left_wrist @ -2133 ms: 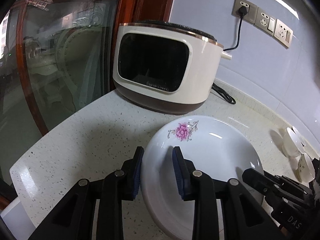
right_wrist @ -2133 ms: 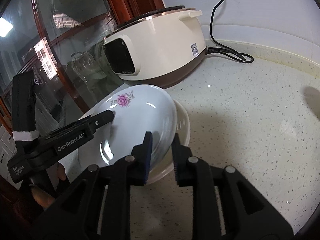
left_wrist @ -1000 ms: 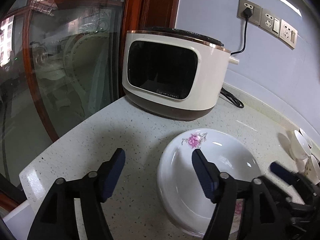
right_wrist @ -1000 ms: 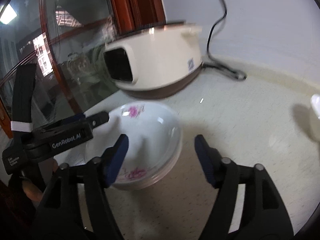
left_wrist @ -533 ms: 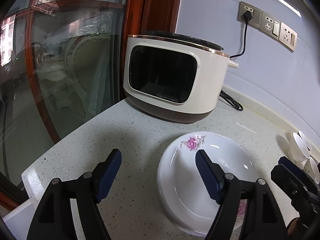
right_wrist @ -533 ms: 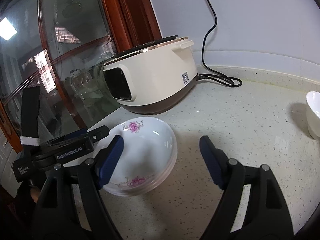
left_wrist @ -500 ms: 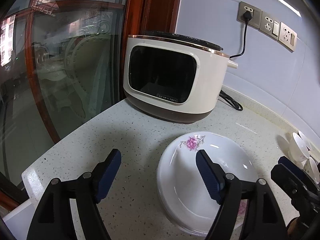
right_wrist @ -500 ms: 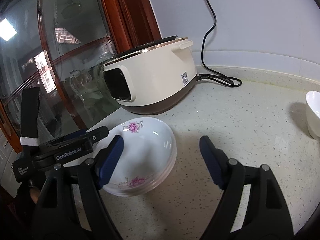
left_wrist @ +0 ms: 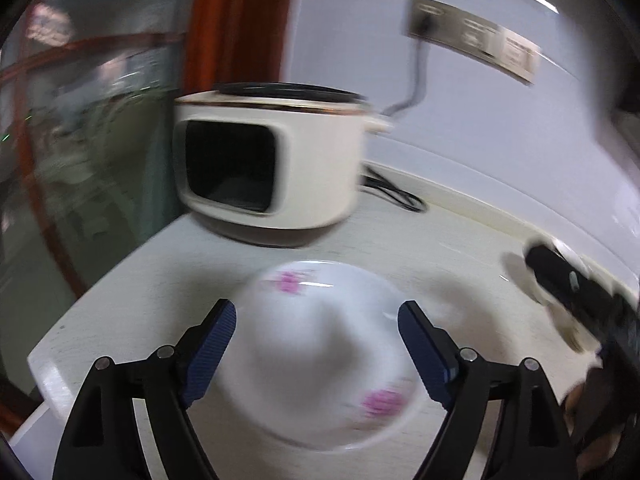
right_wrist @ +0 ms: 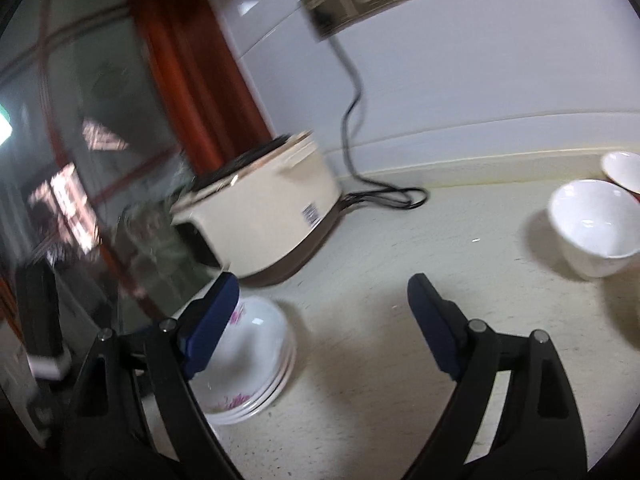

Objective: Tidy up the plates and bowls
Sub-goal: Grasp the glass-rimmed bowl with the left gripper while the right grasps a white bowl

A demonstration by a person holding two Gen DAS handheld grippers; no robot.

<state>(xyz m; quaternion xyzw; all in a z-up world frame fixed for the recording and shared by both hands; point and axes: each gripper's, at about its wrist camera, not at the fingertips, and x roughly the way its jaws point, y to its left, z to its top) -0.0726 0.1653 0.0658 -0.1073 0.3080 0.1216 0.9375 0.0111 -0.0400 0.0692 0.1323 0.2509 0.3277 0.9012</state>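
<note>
Left gripper (left_wrist: 316,344) gapes wide, jaws just opening, nothing gripped; the stack of floral plates (left_wrist: 320,356) lies on the counter (left_wrist: 152,280) below. Right gripper (right_wrist: 322,312) likewise spread and empty, plates at its eight o'clock. Rice cooker (right_wrist: 260,224) beyond, eleven o'clock. Two white bowls (right_wrist: 596,224) sit at two o'clock, well apart.

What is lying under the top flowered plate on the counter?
Under the top flowered plate more plate rims show, stacked on the counter. Their insides are covered.
</note>
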